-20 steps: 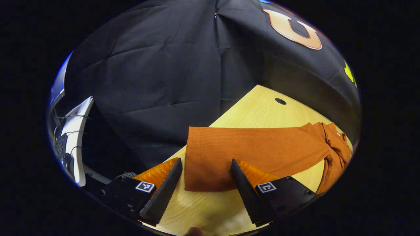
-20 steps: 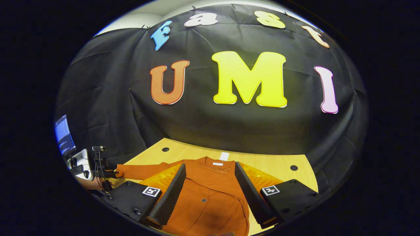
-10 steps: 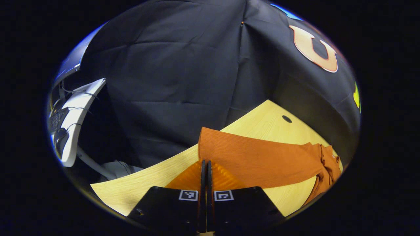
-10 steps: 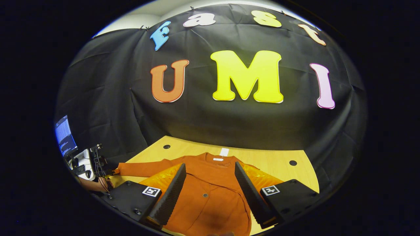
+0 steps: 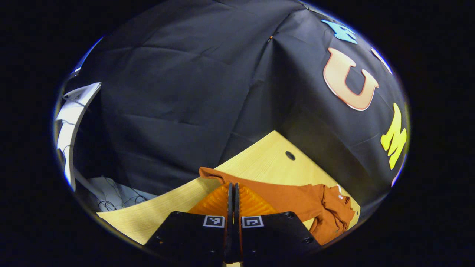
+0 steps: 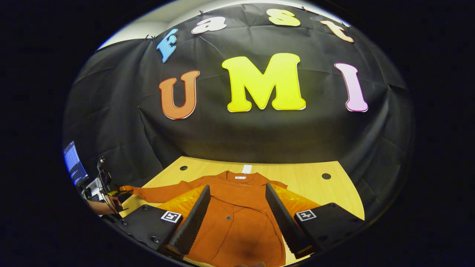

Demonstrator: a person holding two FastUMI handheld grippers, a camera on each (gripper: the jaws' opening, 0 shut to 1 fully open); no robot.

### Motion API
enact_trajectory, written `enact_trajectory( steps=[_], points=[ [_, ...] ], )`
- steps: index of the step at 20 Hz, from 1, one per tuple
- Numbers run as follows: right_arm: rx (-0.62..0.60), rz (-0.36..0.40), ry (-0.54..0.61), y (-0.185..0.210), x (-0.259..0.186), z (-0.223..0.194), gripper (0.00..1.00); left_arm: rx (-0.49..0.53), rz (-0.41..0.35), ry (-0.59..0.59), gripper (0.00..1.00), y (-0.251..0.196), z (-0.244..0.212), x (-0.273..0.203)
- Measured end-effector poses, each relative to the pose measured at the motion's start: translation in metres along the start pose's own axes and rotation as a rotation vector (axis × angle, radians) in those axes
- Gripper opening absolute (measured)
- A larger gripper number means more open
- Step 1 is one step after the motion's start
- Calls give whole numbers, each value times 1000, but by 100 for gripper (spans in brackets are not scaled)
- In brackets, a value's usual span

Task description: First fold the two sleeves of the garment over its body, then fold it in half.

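One garment (image 6: pixel 237 218) on one table (image 6: pixel 308 185); left gripper (image 5: pixel 233 193) clenched on one sleeve (image 5: pixel 267 193); right gripper (image 6: pixel 237 211) released above its body.

garment (image 6: pixel 237 218) flat on table (image 6: pixel 315 185), wall behind, monitor (image 6: pixel 72 163) at left

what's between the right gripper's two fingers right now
In the right gripper view, the right gripper is open, and the orange garment's body lies flat on the table between its fingers, with a small button there too.
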State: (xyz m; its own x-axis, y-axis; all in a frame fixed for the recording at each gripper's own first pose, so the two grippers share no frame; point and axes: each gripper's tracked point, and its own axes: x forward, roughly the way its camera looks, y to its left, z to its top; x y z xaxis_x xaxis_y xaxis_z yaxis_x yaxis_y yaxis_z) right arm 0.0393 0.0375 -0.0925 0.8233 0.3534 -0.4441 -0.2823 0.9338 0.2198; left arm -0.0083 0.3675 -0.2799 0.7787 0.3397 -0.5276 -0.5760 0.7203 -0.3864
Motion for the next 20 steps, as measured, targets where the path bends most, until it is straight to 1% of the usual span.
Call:
enact_trajectory(
  steps=[4,6,10,15,16,17,18,20],
  points=[
    [6,1,-10,-8,-2,-3,95,57,-73,-28,2,-42,40,3],
    [18,-4,-20,-15,-6,-5,95,94,-109,-47,3,-72,61,5],
    [65,-50,-48,-49,-20,-5,95,153,-194,-75,3,-142,98,5],
    [123,-126,-97,-95,-46,-3,96,270,-350,-65,3,-258,118,9],
    [128,-143,-104,-104,-51,-4,97,294,-385,-64,3,-284,117,8],
    [136,-158,-110,-112,-57,-5,93,320,-419,-62,3,-310,115,7],
    [142,-172,-117,-119,-63,-6,98,350,-455,-58,3,-337,110,8],
    [145,-203,-128,-133,-76,-8,97,401,-530,-50,3,-386,96,5]
  ],
)
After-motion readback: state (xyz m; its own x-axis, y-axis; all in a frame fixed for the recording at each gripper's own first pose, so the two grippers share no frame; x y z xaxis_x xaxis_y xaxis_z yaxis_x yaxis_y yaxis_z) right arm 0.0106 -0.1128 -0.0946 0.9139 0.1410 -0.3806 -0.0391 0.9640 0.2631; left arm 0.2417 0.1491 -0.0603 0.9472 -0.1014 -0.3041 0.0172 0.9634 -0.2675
